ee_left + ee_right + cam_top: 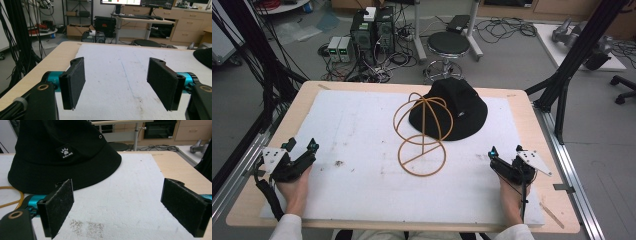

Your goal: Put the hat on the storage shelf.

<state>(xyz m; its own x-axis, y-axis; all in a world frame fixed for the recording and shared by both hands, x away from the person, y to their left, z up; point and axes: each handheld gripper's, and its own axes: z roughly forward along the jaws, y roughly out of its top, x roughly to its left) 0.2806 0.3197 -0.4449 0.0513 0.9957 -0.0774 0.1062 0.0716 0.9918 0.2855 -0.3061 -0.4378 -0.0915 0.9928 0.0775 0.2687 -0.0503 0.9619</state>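
Hat (457, 107) beyond both resting grippers

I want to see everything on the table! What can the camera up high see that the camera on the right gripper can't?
The high view alone shows the whole wire hat stand, the left gripper and both hands. The right gripper view alone shows the paw badge on the hat and the gripper's rough pads up close, jaws wide apart with nothing between them. Both show the black hat, the white mat and the right gripper.
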